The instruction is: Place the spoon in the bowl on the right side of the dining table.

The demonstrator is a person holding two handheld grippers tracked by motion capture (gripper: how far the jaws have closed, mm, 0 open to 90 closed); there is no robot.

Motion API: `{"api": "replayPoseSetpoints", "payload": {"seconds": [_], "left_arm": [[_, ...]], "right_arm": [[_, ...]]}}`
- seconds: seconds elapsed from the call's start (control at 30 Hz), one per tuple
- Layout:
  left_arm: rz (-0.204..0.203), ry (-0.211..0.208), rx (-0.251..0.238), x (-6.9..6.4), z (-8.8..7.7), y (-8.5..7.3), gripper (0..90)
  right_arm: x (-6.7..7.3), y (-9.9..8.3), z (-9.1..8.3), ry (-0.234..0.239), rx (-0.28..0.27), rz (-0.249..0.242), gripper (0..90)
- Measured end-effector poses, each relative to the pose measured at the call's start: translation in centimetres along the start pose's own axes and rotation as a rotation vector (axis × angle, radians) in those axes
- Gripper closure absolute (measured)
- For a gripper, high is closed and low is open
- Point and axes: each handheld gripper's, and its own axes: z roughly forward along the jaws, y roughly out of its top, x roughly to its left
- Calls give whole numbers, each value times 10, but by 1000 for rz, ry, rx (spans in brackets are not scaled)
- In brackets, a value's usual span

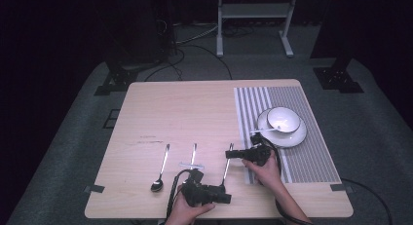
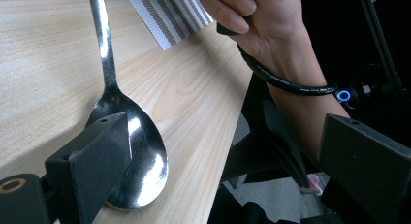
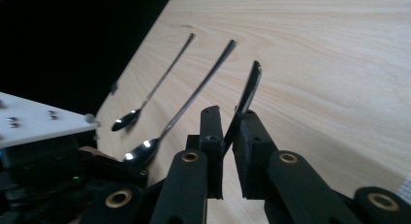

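Three metal spoons lie side by side near the table's front edge. My right gripper (image 1: 230, 153) (image 3: 230, 124) points left and is shut on the thin handle of the rightmost spoon (image 1: 225, 170) (image 3: 249, 86). The handle runs up between the pads. My left gripper (image 1: 226, 198) (image 2: 228, 136) sits at the front edge, pointing right, with its jaws wide open. One of its fingers (image 2: 97, 156) rests over the edge of that spoon's bowl (image 2: 140, 156); the other jaw hangs past the table edge.
The left spoon (image 1: 161, 169) (image 3: 160, 83) and middle spoon (image 1: 193, 157) (image 3: 198, 93) lie free on the wood. A white bowl (image 1: 283, 119) on a plate (image 1: 294, 137) with a white spoon (image 1: 263, 130) stands on the striped placemat (image 1: 307, 159) at the right.
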Motion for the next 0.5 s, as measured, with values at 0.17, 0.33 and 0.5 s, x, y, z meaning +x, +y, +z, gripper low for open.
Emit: {"api": "replayPoseSetpoints", "payload": {"seconds": [0.17,0.33,0.5], "left_arm": [[-2,-5,-6,0,0,-1,35],[18,-33,-26,-3,-4,-1,35],[44,-56,-54,-6,-12,2,35]], "right_arm": [[1,3,-2,91,-15,38,875],[2,6,-5,131,-29,56,890],[3,7,-8,128,-32,58,889]]}}
